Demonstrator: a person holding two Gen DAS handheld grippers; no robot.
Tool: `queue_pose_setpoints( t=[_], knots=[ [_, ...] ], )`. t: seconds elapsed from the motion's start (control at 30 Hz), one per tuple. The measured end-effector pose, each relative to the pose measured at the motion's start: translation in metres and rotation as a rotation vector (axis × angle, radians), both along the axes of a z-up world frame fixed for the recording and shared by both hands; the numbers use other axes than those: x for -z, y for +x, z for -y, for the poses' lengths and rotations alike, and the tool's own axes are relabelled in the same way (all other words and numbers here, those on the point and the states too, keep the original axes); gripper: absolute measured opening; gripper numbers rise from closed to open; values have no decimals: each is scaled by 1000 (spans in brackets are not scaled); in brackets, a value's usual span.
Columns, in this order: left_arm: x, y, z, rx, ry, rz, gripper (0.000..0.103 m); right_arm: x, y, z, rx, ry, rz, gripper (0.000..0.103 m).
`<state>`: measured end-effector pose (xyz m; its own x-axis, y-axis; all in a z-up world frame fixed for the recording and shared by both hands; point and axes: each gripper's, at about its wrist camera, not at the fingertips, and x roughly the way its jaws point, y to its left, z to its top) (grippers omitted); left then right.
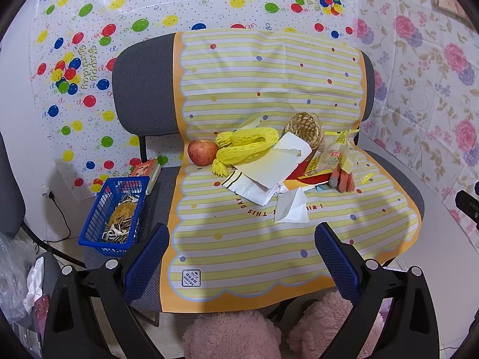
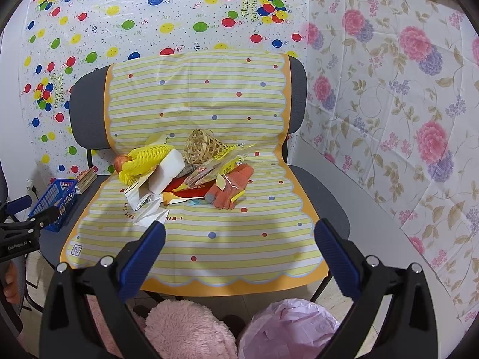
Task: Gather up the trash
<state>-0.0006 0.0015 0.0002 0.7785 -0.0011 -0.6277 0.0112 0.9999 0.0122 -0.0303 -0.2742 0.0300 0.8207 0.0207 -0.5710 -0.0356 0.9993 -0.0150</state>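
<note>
My left gripper [image 1: 242, 249] and right gripper [image 2: 239, 246] both spread wide and empty above the front edge of the grey chair [image 2: 326, 191], yellow-striped plastic sheet [image 2: 233, 239] draped over it, heap of paper scraps and wrappers [image 2: 179, 179] at the seat's back, blue plastic basket [image 1: 115, 209] on its left edge.

We seem to be in a home room dressed for a birthday: a balloon-print "Happy Birthday" sheet [image 1: 119, 30] and floral sheet [image 2: 404, 89] cover the walls, a striped party cloth [image 2: 209, 239] drapes a grey chair [image 1: 143, 89], and pink fuzzy slippers [image 1: 227, 335] show below.
</note>
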Motion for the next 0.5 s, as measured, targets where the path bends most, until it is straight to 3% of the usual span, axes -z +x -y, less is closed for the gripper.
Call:
queue_pose_setpoints(
  t=[0.5],
  knots=[
    [0,0,-1,-2,-1,-2,96,4,-1,0,-3,-2,-1,97]
  ],
)
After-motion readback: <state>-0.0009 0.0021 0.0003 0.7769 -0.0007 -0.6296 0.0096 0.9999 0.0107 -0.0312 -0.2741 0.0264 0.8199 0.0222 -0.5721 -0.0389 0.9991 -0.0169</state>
